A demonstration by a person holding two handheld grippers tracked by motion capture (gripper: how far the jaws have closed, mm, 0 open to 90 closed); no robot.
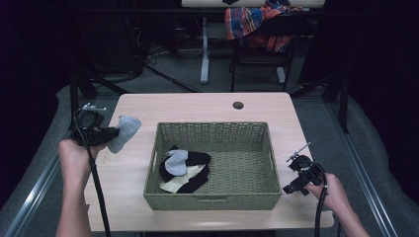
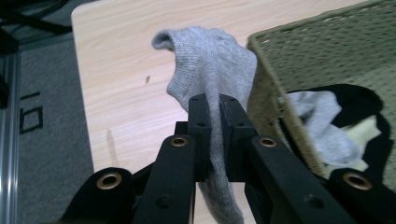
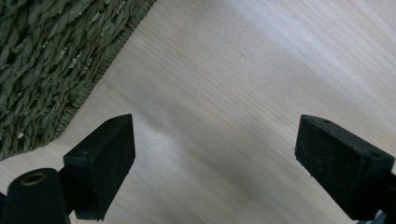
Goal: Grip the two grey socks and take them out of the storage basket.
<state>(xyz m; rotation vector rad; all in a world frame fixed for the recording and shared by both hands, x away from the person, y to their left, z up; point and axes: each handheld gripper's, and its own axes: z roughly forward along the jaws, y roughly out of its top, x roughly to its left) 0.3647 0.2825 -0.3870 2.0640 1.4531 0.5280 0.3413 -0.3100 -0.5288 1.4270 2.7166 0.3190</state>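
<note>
Left of the basket [image 1: 212,200], above the bare table [image 1: 197,106], a grey sock [image 1: 124,132] hung from the left gripper [image 1: 112,132]. In the left gripper view the sock [image 2: 205,60] was pinched between the two black fingers [image 2: 200,126], which were pressed together on the cloth; its upper part bunched up beyond the fingers and its lower end dangled below them. The sock sat just beside the basket's left wall [image 2: 266,93] and outside it. A person's left hand [image 1: 74,153] held that gripper, with a black cable trailing down past the forearm.

Inside the basket, toward its front left corner, lay a small heap of socks [image 1: 190,170]: black, grey and pale yellow pieces lying over one another. The rest of the woven floor of the basket was bare.

To the right of the basket, near its front right corner, the right gripper [image 1: 291,188] was held by the person's right hand [image 1: 333,190] low over the table. In the right gripper view its fingers [image 3: 105,158] stood wide apart with nothing between them, wood grain [image 3: 224,116] showing in the gap and the basket's woven wall [image 3: 51,60] at the upper left.

Beyond the far edge of the table, behind the basket, a plaid cloth [image 1: 252,22] hung over a chair.
</note>
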